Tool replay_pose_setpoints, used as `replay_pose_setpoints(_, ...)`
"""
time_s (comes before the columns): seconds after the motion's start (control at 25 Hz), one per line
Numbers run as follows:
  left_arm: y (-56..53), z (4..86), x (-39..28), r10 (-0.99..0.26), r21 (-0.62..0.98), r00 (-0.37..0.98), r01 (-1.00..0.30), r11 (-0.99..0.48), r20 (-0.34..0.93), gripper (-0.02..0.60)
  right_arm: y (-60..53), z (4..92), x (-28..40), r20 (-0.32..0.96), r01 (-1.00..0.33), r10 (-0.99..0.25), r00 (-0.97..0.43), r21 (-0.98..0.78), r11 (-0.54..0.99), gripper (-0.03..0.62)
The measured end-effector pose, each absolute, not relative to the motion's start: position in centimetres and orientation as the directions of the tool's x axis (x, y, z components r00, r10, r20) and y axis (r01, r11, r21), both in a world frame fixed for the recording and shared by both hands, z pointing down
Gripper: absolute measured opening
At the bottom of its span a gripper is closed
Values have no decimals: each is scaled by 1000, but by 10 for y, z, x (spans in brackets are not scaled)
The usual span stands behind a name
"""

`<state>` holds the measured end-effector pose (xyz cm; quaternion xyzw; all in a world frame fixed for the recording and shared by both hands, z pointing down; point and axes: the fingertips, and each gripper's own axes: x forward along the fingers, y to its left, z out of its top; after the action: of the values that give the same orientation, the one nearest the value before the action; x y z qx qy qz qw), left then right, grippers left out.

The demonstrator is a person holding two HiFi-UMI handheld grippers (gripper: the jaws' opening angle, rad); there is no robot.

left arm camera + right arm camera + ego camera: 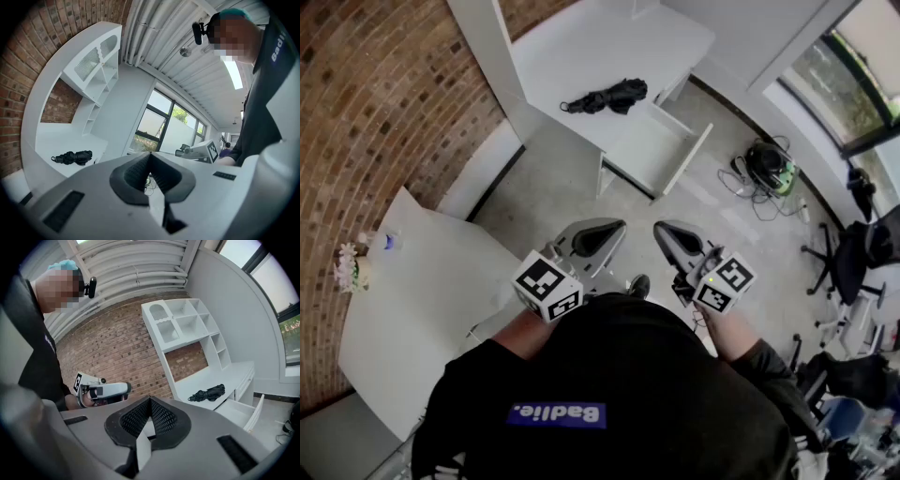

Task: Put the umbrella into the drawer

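Observation:
A folded black umbrella (pixel 609 96) lies on the white desk top (pixel 581 47), far ahead of me. Just below it one desk drawer (pixel 652 155) is pulled open, and nothing shows inside. My left gripper (pixel 612 227) and right gripper (pixel 663 228) are held side by side near my body, well short of the desk, both shut and empty. In the left gripper view the umbrella (pixel 72 157) is at the left, beyond the shut left gripper (pixel 150 155). The right gripper view has the umbrella (pixel 208 393) and open drawer (pixel 243 411) at the right, past the shut right gripper (pixel 150 400).
A white table (pixel 422 309) stands at my left with a small flower vase (pixel 347 267) on it. On the floor to the right lie a green and black bag (pixel 769 167) with cables, and office chairs (pixel 844 262). White shelves (pixel 187 329) rise above the desk against a brick wall.

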<state>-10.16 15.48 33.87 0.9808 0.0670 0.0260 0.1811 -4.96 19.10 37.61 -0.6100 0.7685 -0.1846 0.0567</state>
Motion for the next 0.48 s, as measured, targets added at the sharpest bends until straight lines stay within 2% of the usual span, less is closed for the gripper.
replay_pose_setpoints(0.48, 151, 338, -109, 150, 360, 989, 135, -923, 15, 2, 183, 376, -60, 139, -918, -959, -248, -349, 187, 29)
